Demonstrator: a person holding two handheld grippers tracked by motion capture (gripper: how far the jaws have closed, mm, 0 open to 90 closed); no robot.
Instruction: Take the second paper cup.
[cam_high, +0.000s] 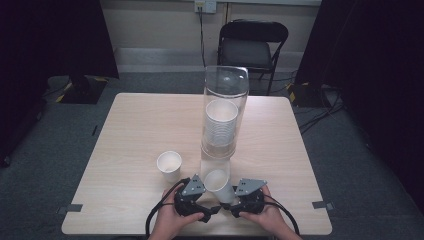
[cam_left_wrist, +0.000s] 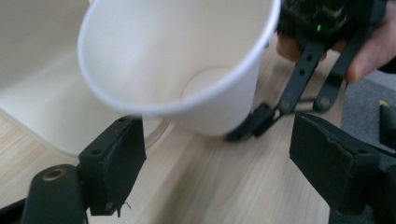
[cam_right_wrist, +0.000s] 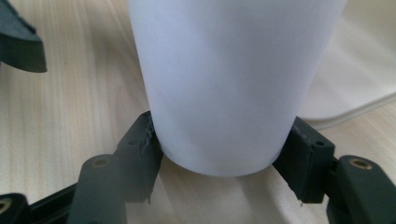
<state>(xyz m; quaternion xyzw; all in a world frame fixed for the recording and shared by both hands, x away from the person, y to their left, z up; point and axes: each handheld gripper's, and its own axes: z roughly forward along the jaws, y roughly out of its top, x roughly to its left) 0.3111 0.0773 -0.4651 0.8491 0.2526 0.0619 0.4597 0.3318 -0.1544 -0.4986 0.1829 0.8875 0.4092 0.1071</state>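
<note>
A white paper cup (cam_high: 220, 184) hangs tilted just above the table's near edge. My right gripper (cam_high: 231, 199) is shut on its lower end, and in the right gripper view both pads (cam_right_wrist: 140, 149) press the sides of the cup (cam_right_wrist: 224, 84). My left gripper (cam_high: 204, 201) sits close on the cup's left. In the left gripper view its jaws stand open around nothing, and the cup (cam_left_wrist: 187, 65) shows its open mouth just beyond my left gripper (cam_left_wrist: 219, 154). A second white cup (cam_high: 169, 165) stands upright on the table to the left.
A tall clear tube (cam_high: 225, 110) holding a stack of paper cups stands mid-table on a white base (cam_left_wrist: 42, 116). The wooden table (cam_high: 130, 130) has bare room left and right. Behind it stands a black folding chair (cam_high: 252, 45), with dark curtains at both sides.
</note>
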